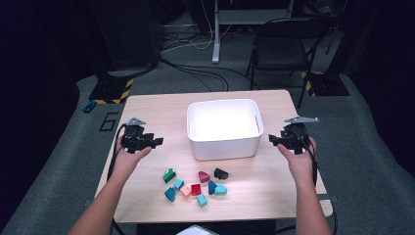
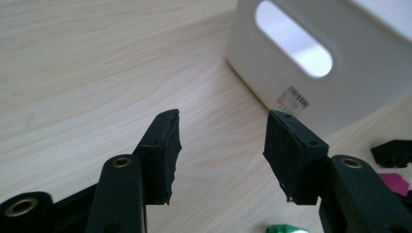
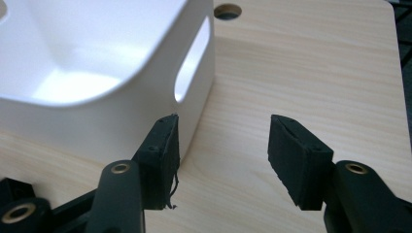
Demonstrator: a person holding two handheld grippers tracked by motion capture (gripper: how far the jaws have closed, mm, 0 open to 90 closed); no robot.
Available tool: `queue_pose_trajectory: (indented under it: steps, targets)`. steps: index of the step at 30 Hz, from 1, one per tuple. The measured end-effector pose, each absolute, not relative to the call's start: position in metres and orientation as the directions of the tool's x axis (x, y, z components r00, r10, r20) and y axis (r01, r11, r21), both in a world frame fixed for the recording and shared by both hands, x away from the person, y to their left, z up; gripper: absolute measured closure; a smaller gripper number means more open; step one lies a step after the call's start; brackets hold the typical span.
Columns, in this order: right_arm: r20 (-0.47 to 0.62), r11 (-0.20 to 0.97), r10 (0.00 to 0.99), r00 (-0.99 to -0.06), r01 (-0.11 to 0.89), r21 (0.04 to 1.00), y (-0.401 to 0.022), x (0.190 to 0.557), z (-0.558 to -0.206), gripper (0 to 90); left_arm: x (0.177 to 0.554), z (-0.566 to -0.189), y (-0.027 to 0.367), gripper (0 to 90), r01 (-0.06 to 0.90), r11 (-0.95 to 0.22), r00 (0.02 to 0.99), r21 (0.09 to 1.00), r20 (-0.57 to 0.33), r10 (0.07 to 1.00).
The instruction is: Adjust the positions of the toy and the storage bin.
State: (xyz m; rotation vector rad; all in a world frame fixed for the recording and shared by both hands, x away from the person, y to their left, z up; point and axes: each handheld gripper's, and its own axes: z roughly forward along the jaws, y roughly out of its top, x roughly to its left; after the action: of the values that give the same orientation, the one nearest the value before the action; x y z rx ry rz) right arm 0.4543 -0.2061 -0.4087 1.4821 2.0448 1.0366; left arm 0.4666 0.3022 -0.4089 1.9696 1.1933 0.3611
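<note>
A white bin (image 1: 224,128) stands empty in the middle of the wooden table (image 1: 156,110). In front of it lies a cluster of several small blocks, among them a green one (image 1: 169,175), a magenta one (image 1: 203,176), a black one (image 1: 220,173) and a red one (image 1: 195,189). My left gripper (image 1: 155,142) hovers left of the bin, open and empty. My right gripper (image 1: 272,139) hovers right of the bin, also open and empty. In the left gripper view the jaws (image 2: 221,145) point at the bin's handle side (image 2: 340,73). The right gripper (image 3: 223,150) faces the bin's other handle wall (image 3: 97,73).
A black chair (image 1: 281,49) and cables lie on the floor beyond the table. A round hole (image 3: 227,10) sits near the table's far edge. Bare wood lies on both sides of the bin under the grippers.
</note>
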Motion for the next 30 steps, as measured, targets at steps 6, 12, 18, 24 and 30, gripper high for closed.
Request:
queue_pose_trajectory:
  steps: [6, 12, 18, 24, 30]
  targets:
    - [0.097, 0.158, 0.922, -0.375, 0.594, 0.789, -0.200, 0.454, -0.392, 43.3, 0.475, -0.393, 0.286, 49.3, 0.594, -0.288, 0.559, 0.751, -0.129, 0.819]
    - [0.101, 0.159, 0.909, -0.404, 0.562, 0.812, -0.190, 0.454, -0.382, 41.2, 0.479, -0.389, 0.272, 47.8, 0.585, -0.285, 0.575, 0.759, -0.140, 0.806]
    - [0.106, 0.152, 0.909, -0.403, 0.557, 0.816, -0.181, 0.458, -0.385, 39.9, 0.482, -0.386, 0.261, 46.2, 0.579, -0.288, 0.591, 0.763, -0.149, 0.793]
    - [0.097, 0.175, 0.903, -0.418, 0.565, 0.806, -0.172, 0.464, -0.395, 38.9, 0.485, -0.385, 0.245, 44.0, 0.570, -0.299, 0.617, 0.765, -0.158, 0.771]
    - [0.104, 0.182, 0.893, -0.437, 0.563, 0.807, -0.165, 0.466, -0.400, 39.4, 0.487, -0.384, 0.229, 41.5, 0.563, -0.303, 0.634, 0.769, -0.167, 0.755]
